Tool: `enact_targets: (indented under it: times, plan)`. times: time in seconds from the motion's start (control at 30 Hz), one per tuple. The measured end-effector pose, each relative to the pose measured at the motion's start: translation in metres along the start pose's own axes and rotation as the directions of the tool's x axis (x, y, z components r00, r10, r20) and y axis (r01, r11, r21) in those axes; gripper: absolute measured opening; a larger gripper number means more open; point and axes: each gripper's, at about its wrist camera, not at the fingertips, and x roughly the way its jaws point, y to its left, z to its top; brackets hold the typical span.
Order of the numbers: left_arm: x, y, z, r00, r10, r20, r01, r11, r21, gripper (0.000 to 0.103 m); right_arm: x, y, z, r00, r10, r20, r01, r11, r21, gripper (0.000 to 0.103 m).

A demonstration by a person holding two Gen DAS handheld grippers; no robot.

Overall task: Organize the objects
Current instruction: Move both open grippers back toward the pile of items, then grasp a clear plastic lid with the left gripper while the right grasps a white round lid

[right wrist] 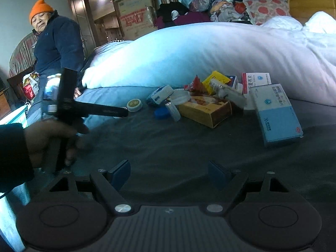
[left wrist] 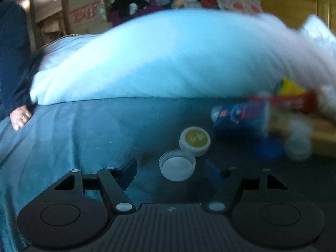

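Left tool (left wrist: 171, 173): its two blue-padded fingers stood apart, low in the left wrist view, with nothing gripped; an upturned white cap (left wrist: 177, 164) lay on the bed between the fingertips.
Right tool (right wrist: 169, 175): fingers spread apart and empty, hanging over bare grey sheet at the bottom of the right wrist view.
Yellow-lidded tin (left wrist: 194, 140): just behind the white cap, touching or nearly touching it, centre of the left wrist frame; in the right wrist view it sat left of the pile.
Pile of objects: clustered centre-right in the right wrist view, against the foot of the white duvet (right wrist: 210, 50); it held an orange carton (right wrist: 204, 110), a blue cap (right wrist: 162, 112), a small blue-and-white pack (right wrist: 159, 96) and a yellow packet (right wrist: 216, 79).
Blue-and-white medicine box (right wrist: 277, 113): at the right edge of the pile, lying flat, with a red-and-white box (right wrist: 256, 80) behind it.
Bed sheet (right wrist: 168, 145): grey-blue, carrying everything.
Left hand (right wrist: 50, 140): at the left of the right wrist frame, gripping the left tool's handle.
Bystander (right wrist: 56, 42): a person in an orange beanie and dark jacket, upper left, beside the bed.
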Motion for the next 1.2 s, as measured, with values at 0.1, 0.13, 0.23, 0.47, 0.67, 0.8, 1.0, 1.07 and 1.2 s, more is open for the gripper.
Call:
enact_targets:
  times: [0.1,0.13,0.23,0.47,0.67,0.8,1.0,1.07,1.2]
  plan:
    - [0.012,-0.003,0.0,0.999,-0.02,-0.027,0.021,1.0,0.01,0.06,0.002,-0.002,0.002,1.0,0.009,0.007,-0.009,1.0,0.011,0.079]
    - [0.012,-0.003,0.0,0.999,-0.035,-0.031,0.035,0.999,0.001,0.045,0.003,-0.002,0.006,1.0,0.017,0.017,-0.017,1.0,0.016,0.077]
    - [0.006,-0.003,-0.002,0.999,-0.025,-0.034,0.025,1.0,-0.015,0.04,0.017,-0.003,0.025,0.998,0.039,0.049,-0.039,0.999,0.005,0.074]
    - [-0.057,0.016,-0.021,1.0,0.0,0.013,0.001,0.993,-0.121,0.04,0.092,0.009,0.083,0.993,0.082,0.087,-0.072,0.992,-0.107,0.078]
    - [-0.09,0.032,-0.031,0.999,0.027,0.025,-0.022,0.979,-0.201,0.041,0.146,0.022,0.078,0.987,0.139,-0.079,-0.148,0.981,-0.127,0.064]
    - [-0.096,0.034,-0.031,0.999,0.028,0.031,-0.021,0.981,-0.193,0.041,0.116,0.028,0.072,0.988,0.151,-0.009,-0.15,0.974,-0.168,0.073]
    - [-0.1,0.027,-0.036,0.999,0.031,0.039,-0.022,0.976,-0.215,0.041,0.127,0.028,0.076,0.999,0.044,0.005,-0.042,0.986,-0.161,0.08]
    - [-0.101,0.022,-0.037,0.999,0.032,0.038,-0.024,0.979,-0.201,0.041,0.145,0.031,0.076,0.999,-0.001,-0.037,-0.005,0.985,-0.174,0.079]
    - [-0.102,0.023,-0.037,0.999,0.038,0.023,-0.032,0.976,-0.216,0.041,0.168,0.034,0.073,0.994,-0.019,-0.106,-0.001,0.983,-0.182,0.063]
